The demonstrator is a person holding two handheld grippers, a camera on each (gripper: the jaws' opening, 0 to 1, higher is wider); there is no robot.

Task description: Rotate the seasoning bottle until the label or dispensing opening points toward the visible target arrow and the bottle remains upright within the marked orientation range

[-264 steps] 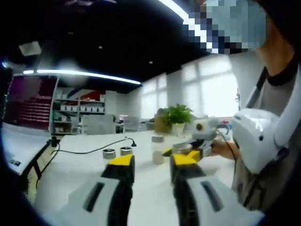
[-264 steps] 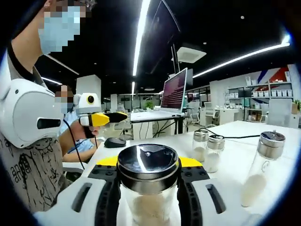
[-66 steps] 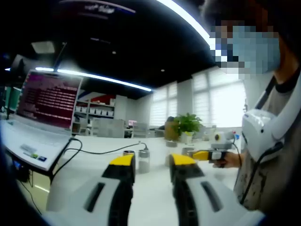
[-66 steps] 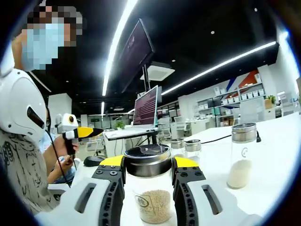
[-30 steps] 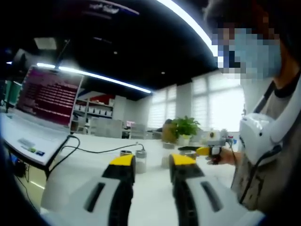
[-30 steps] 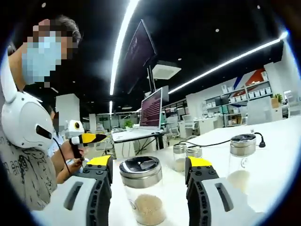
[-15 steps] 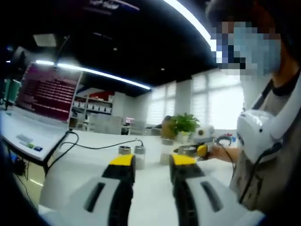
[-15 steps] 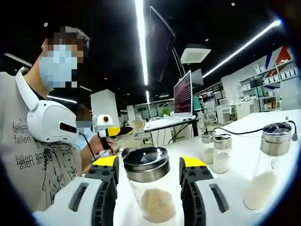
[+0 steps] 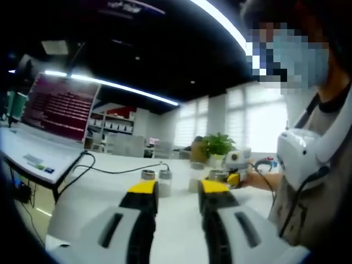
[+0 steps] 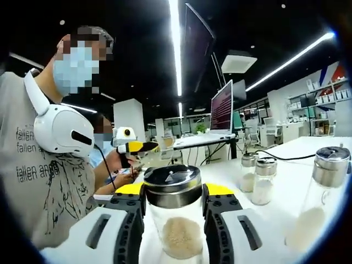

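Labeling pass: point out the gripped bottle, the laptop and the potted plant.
seasoning bottle [image 10: 175,234], right gripper view, glass body between the jaws.
laptop [image 10: 221,111], right gripper view, lit screen.
potted plant [image 9: 215,145], left gripper view, green leaves.

an open-plan office or lab: long ceiling light strips [image 10: 177,49], a laptop [image 9: 47,124] with a lit screen on a white worktop [image 9: 99,190], wall shelves [image 9: 113,127] of small boxes, a potted plant [image 9: 213,146] by bright windows [image 9: 258,118], desks and chairs [image 10: 268,133] behind.
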